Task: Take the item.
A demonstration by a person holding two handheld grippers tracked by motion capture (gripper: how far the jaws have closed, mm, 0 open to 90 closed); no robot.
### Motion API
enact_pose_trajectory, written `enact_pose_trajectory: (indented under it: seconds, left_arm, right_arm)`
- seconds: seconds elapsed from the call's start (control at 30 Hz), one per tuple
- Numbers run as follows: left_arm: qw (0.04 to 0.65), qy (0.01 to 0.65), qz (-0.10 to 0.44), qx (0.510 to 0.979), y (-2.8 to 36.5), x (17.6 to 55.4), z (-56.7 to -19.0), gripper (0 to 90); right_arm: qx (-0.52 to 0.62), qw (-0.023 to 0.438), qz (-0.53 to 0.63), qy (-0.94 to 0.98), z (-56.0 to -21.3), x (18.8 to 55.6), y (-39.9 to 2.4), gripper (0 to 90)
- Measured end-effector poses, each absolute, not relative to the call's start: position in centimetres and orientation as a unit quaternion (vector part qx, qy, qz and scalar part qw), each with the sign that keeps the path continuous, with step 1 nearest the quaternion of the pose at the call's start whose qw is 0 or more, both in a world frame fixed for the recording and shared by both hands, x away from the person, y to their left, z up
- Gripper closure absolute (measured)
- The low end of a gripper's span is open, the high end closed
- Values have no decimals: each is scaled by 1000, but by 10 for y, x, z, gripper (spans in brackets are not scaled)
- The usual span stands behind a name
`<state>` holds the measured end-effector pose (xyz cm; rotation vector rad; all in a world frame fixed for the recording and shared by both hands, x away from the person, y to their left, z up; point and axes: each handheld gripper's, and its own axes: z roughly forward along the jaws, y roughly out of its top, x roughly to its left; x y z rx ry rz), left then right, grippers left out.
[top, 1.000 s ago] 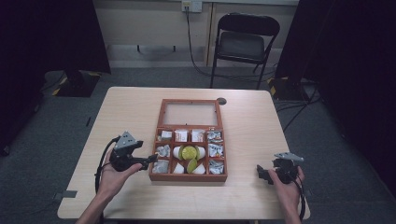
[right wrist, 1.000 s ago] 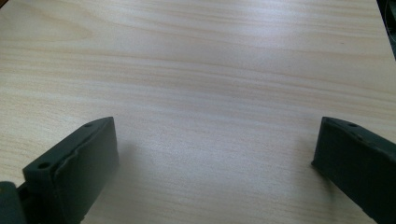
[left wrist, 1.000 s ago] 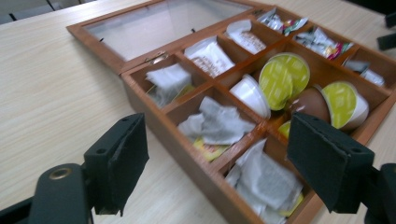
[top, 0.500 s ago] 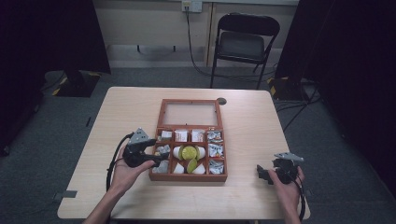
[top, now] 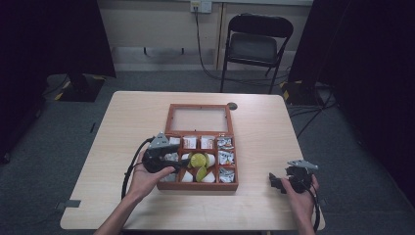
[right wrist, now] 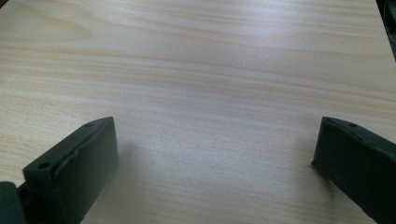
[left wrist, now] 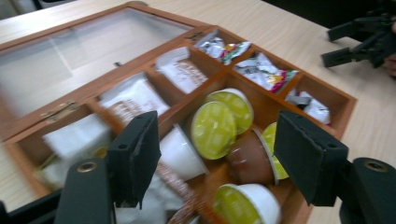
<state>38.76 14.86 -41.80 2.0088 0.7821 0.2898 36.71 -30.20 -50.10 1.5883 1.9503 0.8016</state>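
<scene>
1. High view: a wooden compartment box (top: 199,147) sits at the centre of the frame on a pale wooden table (top: 259,122), its glass-paned lid (top: 198,119) folded back toward the top of the frame.
2. Left gripper (top: 185,164), held by the left hand (top: 147,177) at lower left of centre, reaches over the box's left-hand compartments toward the middle one.
3. Left gripper view: the jaws stand partly apart and have just been closing; the coffee capsules (left wrist: 219,126) lie between them, and no pad presses on any of them.
4. Capsules with green foil lids and white cups fill the middle compartment at lower centre; one brown-bodied capsule (left wrist: 250,158) lies among them.
5. White sachets (left wrist: 180,72) occupy the compartments at centre left; printed foil packets (left wrist: 264,72) occupy those at upper right.
6. Right gripper (top: 279,182), at lower right of the high view, is held by the right hand (top: 299,196) over bare table, well apart from the box.
7. Right gripper view: its jaws stand wide apart with nothing between them, only the table's wood grain beyond.
</scene>
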Motion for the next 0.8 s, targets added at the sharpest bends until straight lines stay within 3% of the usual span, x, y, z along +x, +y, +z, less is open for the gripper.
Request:
enact_pose_trajectory:
  seconds: [0.8]
  left_arm:
    - [425, 305, 47, 851, 109, 394, -443, 350]
  right_arm:
    - [583, 248, 294, 716, -501, 367, -302, 0]
